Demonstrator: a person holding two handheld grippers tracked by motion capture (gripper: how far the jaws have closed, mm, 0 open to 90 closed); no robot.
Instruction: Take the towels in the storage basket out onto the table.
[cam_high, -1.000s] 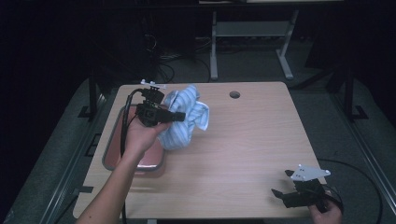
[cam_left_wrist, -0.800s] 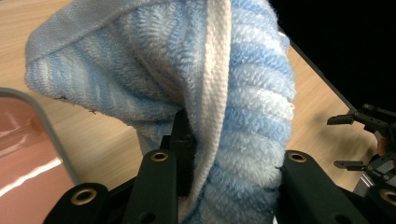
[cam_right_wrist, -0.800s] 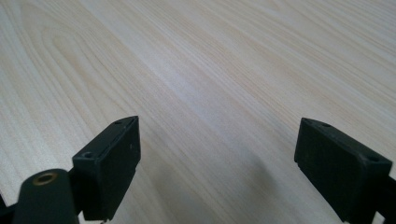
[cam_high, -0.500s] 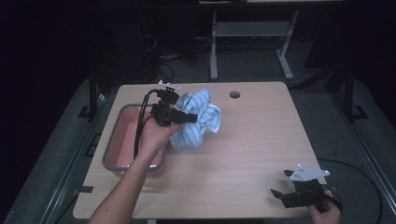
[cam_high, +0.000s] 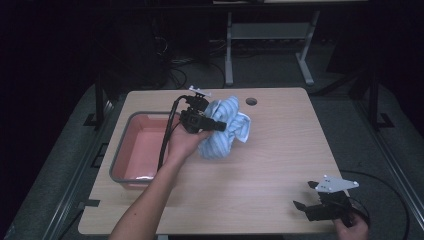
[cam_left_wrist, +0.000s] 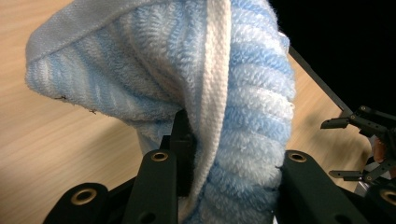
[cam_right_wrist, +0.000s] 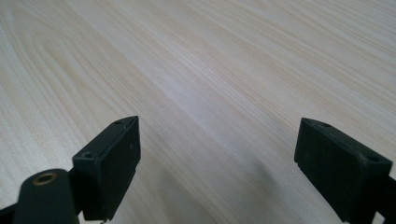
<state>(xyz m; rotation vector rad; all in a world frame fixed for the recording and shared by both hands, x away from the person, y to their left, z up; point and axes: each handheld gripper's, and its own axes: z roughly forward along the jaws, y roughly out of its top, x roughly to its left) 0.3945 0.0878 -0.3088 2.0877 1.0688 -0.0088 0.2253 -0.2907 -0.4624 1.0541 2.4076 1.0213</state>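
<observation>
A light blue and white striped towel (cam_high: 227, 127) hangs bunched above the middle of the wooden table (cam_high: 280, 150), its lower end touching the tabletop. My left gripper (cam_high: 220, 125) is shut on the towel, held up by a bare forearm from the lower left. In the left gripper view the towel (cam_left_wrist: 201, 93) fills the space between the two black jaws, pinched at its white hem. My right gripper (cam_high: 305, 206) rests at the table's front right corner, open, with nothing between its fingers; the right gripper view has bare wood between the spread pads (cam_right_wrist: 116, 158).
A pink tub with a grey rim (cam_high: 122, 145) sits at the table's left side, just beside the left arm. A round cable hole (cam_high: 251, 101) is near the far edge. Beyond the table stands a grey metal frame (cam_high: 270, 45) on dark floor.
The left gripper has carried the towel to the right and away from the pink tub, toward the table's middle. The right gripper has stayed put.
</observation>
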